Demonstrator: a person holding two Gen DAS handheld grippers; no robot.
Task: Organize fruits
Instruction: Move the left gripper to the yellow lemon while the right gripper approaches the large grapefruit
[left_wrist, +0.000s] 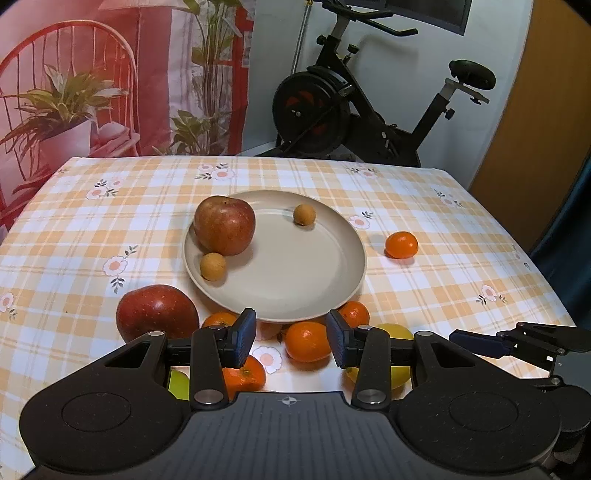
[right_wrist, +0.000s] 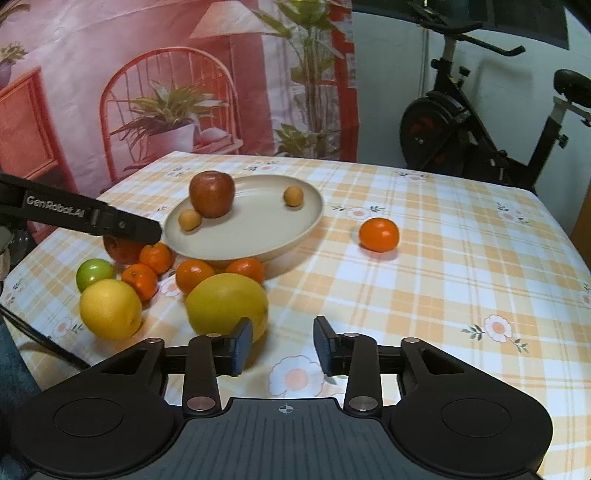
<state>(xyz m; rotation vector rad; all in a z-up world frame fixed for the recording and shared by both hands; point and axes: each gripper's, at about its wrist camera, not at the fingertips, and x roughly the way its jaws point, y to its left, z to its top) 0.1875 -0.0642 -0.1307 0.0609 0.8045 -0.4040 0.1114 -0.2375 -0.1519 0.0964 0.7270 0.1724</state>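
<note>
A beige plate (left_wrist: 295, 291) (right_wrist: 251, 236) in the middle of the checked tablecloth holds a red apple (left_wrist: 224, 225) (right_wrist: 212, 199) and two small brown round fruits (left_wrist: 304, 215) (left_wrist: 213, 266). A second red apple (left_wrist: 157, 312) lies on the cloth by the plate's near left rim. Several tangerines (left_wrist: 307, 341) (right_wrist: 194, 275) cluster at the plate's near edge, and one tangerine (left_wrist: 401, 244) (right_wrist: 379, 234) lies alone to its right. My left gripper (left_wrist: 291, 338) stands open above the cluster, its pads clear of the fruit. My right gripper (right_wrist: 282, 345) is open over bare cloth, beside a big yellow fruit (right_wrist: 226, 304).
A second yellow fruit (right_wrist: 110, 308) and a green fruit (right_wrist: 94, 273) lie left of the cluster. An exercise bike (left_wrist: 369, 110) stands behind the table's far edge, next to a printed backdrop (left_wrist: 110, 74). The cloth to the right of the plate carries only the lone tangerine.
</note>
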